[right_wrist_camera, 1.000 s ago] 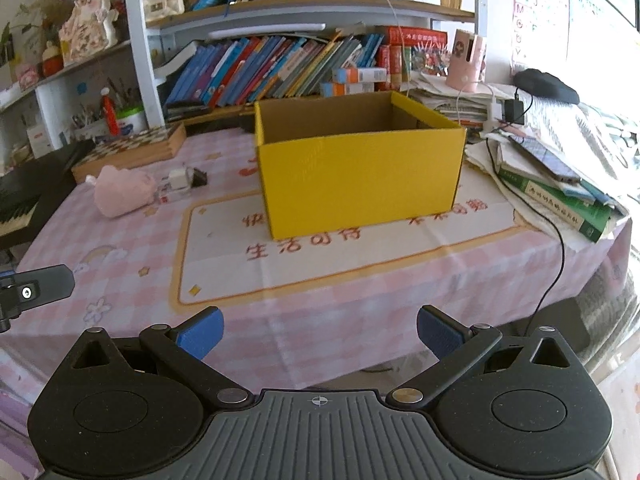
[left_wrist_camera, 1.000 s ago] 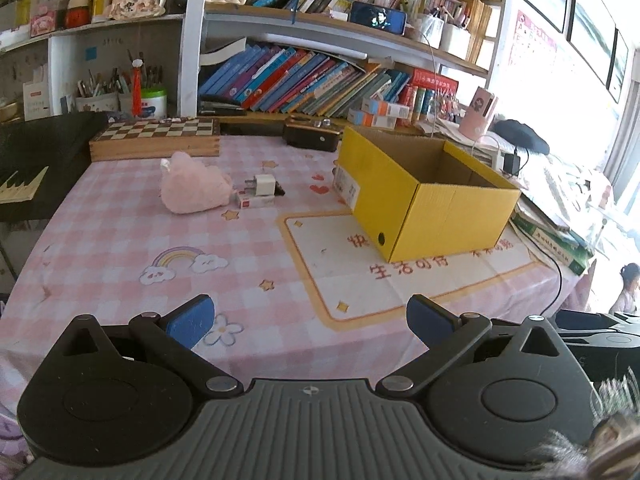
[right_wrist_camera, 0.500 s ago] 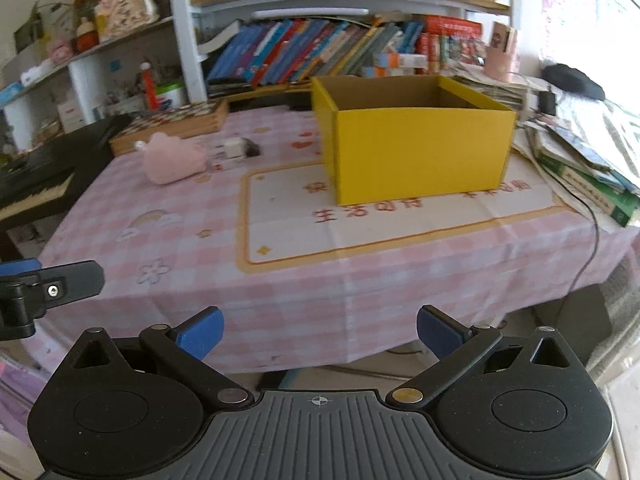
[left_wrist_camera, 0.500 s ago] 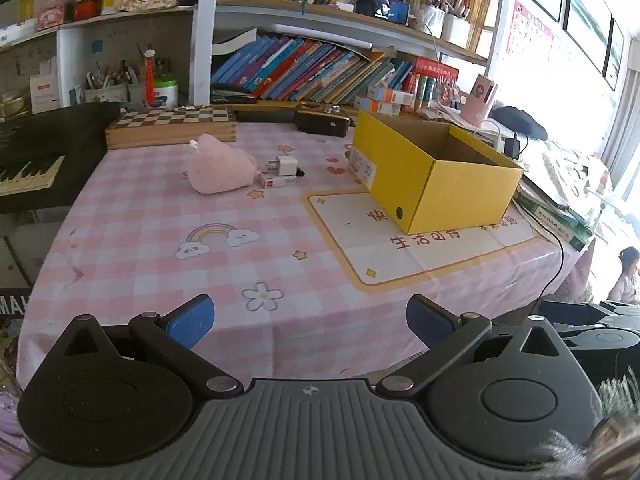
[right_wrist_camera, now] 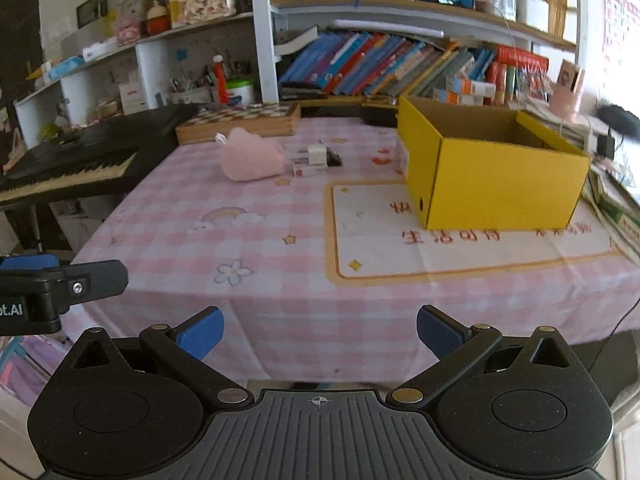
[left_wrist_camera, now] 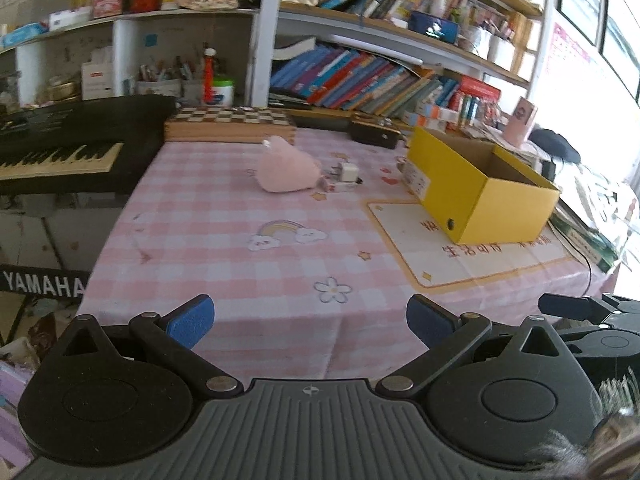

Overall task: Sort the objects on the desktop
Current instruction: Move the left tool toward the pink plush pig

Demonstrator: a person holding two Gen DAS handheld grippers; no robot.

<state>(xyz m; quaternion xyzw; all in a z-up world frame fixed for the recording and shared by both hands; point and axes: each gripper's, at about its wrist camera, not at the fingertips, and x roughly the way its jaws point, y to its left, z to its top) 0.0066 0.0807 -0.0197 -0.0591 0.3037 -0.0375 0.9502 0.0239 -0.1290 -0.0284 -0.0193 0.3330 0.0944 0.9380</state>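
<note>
A pink plush toy [left_wrist_camera: 286,171] lies on the pink checked tablecloth, also seen in the right wrist view [right_wrist_camera: 250,157]. Beside it sit a white charger plug [left_wrist_camera: 347,171] [right_wrist_camera: 317,155] and a small white-and-red box [left_wrist_camera: 338,187] [right_wrist_camera: 303,170]. An open yellow cardboard box [left_wrist_camera: 480,190] [right_wrist_camera: 492,172] stands at the right. My left gripper [left_wrist_camera: 310,322] is open and empty, off the table's front edge. My right gripper [right_wrist_camera: 320,332] is open and empty, also in front of the table.
A wooden chessboard box [left_wrist_camera: 230,124] and a dark case [left_wrist_camera: 374,135] stand at the table's back. A black keyboard [left_wrist_camera: 64,148] is at the left. Bookshelves [left_wrist_camera: 380,80] rise behind. Books and cables [right_wrist_camera: 616,200] lie right of the yellow box.
Both grippers have pulled back and to the left, away from the table. The objects look smaller and farther. Both stay open and empty.
</note>
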